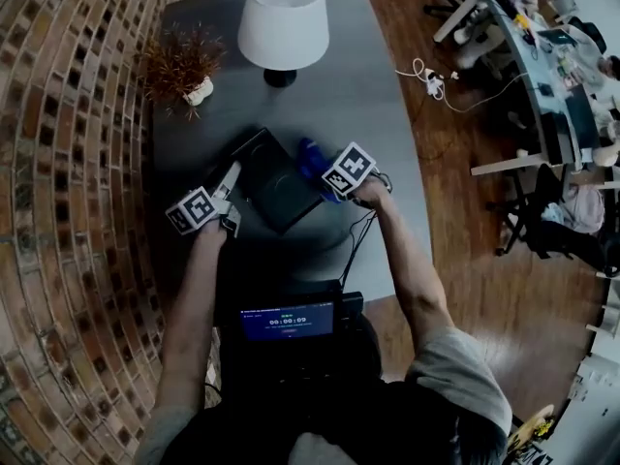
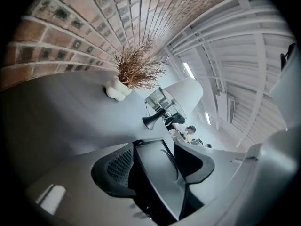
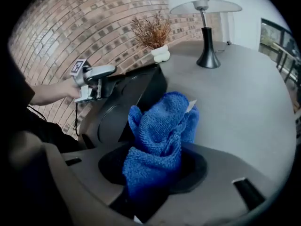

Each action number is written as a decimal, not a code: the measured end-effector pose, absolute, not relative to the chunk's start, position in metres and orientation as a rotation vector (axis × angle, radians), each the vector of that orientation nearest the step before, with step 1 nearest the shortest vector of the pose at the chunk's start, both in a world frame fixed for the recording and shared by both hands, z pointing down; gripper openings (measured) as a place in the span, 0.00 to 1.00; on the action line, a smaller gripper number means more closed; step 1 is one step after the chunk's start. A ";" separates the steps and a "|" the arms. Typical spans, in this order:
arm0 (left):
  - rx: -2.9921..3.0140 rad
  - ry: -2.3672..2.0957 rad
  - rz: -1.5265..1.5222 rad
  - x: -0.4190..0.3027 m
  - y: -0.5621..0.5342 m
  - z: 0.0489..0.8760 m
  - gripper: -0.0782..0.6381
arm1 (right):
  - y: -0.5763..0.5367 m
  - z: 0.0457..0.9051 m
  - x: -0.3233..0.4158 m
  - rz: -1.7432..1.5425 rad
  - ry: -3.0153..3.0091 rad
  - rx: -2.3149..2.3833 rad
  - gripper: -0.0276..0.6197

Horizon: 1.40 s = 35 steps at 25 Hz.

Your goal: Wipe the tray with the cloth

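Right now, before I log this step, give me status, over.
Left gripper shut on tray rim. Right gripper shut on blue cloth, beside the tray. Lamp, plant far back, nothing in the way.

Tray (image 1: 281, 190) on table (image 1: 387, 114), front middle, its left edge between left gripper (image 1: 231, 184) jaws. Cloth (image 1: 310, 158) in right gripper (image 1: 329, 184), just beside tray's right edge. Lamp (image 1: 283, 22) behind tray at table's far end; plant (image 1: 182, 64) far left, beside brick wall (image 1: 68, 163).

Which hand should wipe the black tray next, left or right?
Right. The right hand-held gripper grips the fluffy blue cloth beside the black square tray; the left hand-held gripper only holds the tray's edge.
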<state>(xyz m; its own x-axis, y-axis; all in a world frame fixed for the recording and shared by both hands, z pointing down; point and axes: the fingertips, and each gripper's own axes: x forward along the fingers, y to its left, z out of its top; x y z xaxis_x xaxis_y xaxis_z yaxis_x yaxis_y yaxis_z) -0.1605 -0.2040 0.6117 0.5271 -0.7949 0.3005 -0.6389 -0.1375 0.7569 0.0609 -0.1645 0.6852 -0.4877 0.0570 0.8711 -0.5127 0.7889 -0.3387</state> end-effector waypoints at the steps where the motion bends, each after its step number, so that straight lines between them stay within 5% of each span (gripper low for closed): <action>1: 1.863 -1.170 -0.207 -0.157 -0.213 0.612 0.48 | -0.149 0.685 0.058 0.723 -1.992 0.381 0.31; 8: 1.992 -1.020 -0.093 -0.126 -0.219 0.598 0.49 | -0.075 0.680 0.027 0.510 -2.067 0.354 0.31; 19: 2.022 -0.697 0.072 -0.076 0.005 0.588 0.46 | -0.228 0.662 0.023 -0.426 -1.844 0.206 0.32; 30: 2.062 -0.677 -0.032 -0.067 -0.001 0.589 0.38 | -0.035 0.657 0.019 -0.653 -1.649 -0.176 0.32; 35: 2.063 -0.678 -0.036 -0.067 -0.002 0.589 0.38 | -0.029 0.649 0.028 -0.446 -1.843 -0.243 0.32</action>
<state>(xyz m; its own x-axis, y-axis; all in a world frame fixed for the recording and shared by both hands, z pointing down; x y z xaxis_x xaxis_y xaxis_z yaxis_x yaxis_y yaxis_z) -0.0670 -0.0024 0.5891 0.8468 -0.4781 0.2331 -0.4509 -0.4127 0.7914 0.0284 -0.0291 0.6490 -0.3124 -0.0560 0.9483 0.3836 0.9058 0.1799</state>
